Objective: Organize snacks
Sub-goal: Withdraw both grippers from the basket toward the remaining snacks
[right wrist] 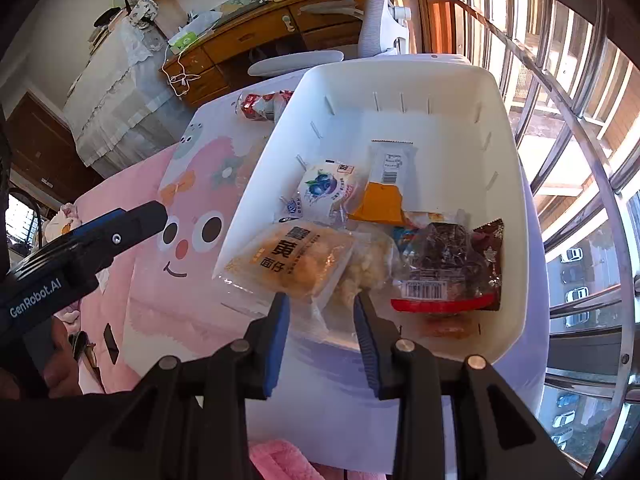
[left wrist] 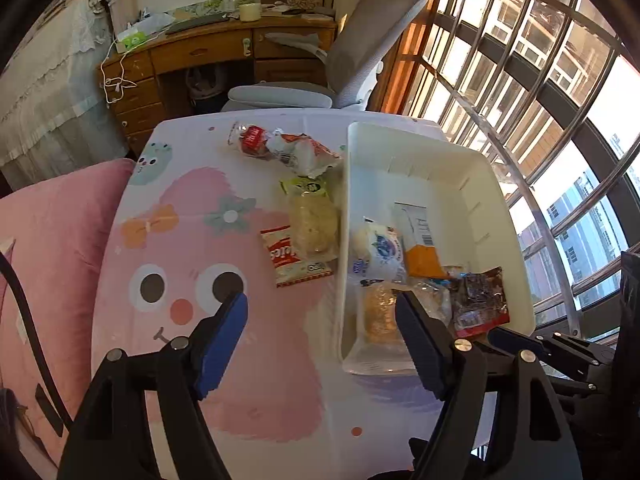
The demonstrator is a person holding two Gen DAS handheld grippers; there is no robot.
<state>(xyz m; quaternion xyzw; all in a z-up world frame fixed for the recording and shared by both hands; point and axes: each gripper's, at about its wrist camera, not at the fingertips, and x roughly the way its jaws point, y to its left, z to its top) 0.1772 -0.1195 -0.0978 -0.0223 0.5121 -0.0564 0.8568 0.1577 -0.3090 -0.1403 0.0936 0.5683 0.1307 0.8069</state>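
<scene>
Left gripper [left wrist: 320,336] hangs spread and empty, since the yellow bread pack [right wrist: 292,262] sits half over the bin [right wrist: 400,76] near edge.

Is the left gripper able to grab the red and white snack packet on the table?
Probably yes. The left gripper is open with nothing between its fingers, and the red and white snack packet lies on the table outside the white bin. A clear bread packet overlaps one edge.

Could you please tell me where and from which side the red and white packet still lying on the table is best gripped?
Grip the red and white packet across its free near-left edge, coming from above; the clear pastry bag overlaps its far-right side.
</scene>
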